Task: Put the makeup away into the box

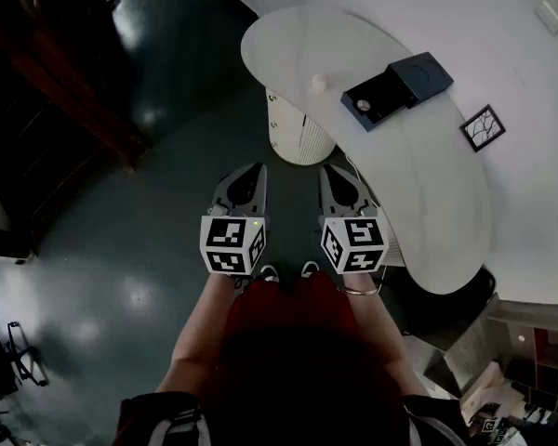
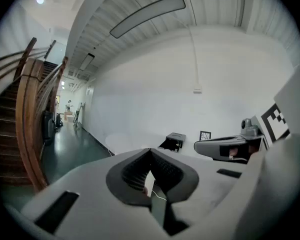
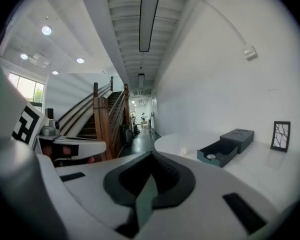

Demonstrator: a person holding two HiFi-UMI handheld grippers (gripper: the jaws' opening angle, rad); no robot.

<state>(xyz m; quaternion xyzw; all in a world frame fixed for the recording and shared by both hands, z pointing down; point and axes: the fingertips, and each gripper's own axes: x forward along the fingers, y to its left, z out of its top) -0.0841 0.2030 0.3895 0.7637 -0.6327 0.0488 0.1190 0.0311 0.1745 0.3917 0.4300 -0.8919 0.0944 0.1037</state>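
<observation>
1. Dark teal floor point(image 1: 121, 249) fills most of the head view, and a wooden staircase point(image 3: 102, 119) rises on the left of the right gripper view.
2. A white, curved table point(image 1: 428, 203) sweeps across the upper right of the head view, and its lower end is cut off by clutter.
3. The person's forearms reach forward side by side over the floor, short of the table edge, with both tools tipped slightly downward.
4. The left gripper point(image 1: 251, 168) has its jaws pressed together with nothing between them. Its marker cube point(image 1: 232, 242) faces the head camera.
5. The right gripper point(image 1: 333, 169) is likewise closed and empty, and sits just beside the left one.
6. The dark blue box point(image 1: 418, 74) sits on the table well ahead of both grippers and to their right, with its drawer point(image 1: 377, 96) pulled open toward the left.
7. A framed picture point(image 1: 483, 128) lies on the table right of the box.
8. A small pale round makeup item point(image 1: 319, 83) rests on the table left of the drawer, apart from it — too small to identify.
9. A small round object point(image 1: 364, 105) lies inside the drawer — what it is cannot be made out.
</observation>
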